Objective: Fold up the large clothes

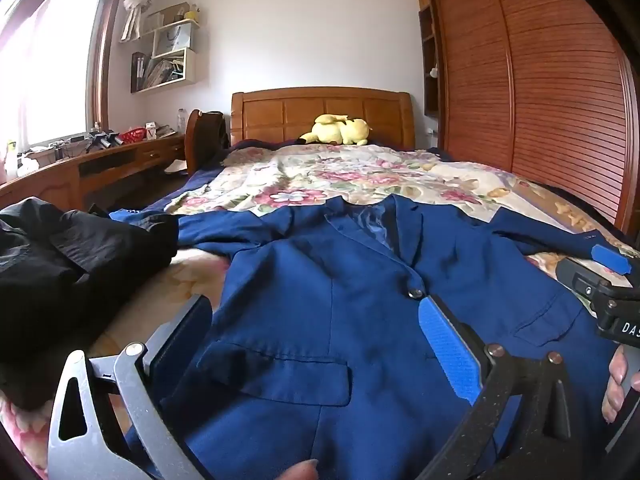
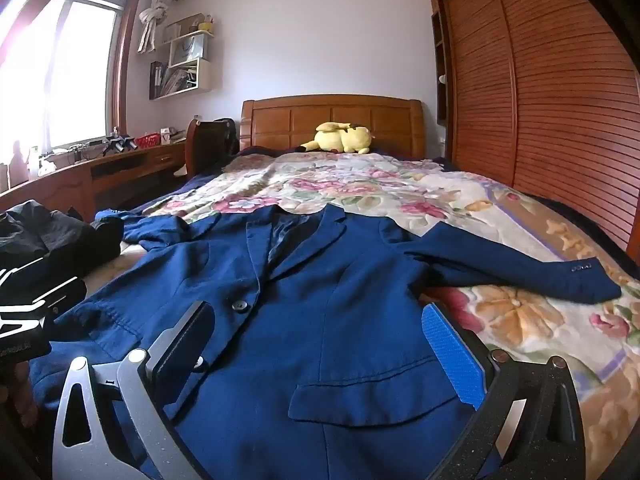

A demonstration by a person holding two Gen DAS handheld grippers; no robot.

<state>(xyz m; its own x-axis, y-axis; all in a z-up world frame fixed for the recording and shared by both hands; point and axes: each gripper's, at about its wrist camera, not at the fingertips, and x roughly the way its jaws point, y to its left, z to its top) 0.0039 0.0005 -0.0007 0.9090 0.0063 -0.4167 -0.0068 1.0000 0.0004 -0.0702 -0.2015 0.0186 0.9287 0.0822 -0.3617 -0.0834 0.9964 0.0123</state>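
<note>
A blue blazer lies front-up, sleeves spread, buttoned, on the floral bedspread. Left gripper and right gripper hover above its hem, jaws wide, holding nothing.

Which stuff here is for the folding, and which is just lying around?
For the job: blue jacket, spread flat on the bed; left gripper and right gripper, both open.

Just lying about: yellow plush, black clothes, desk clutter, shelves.
</note>
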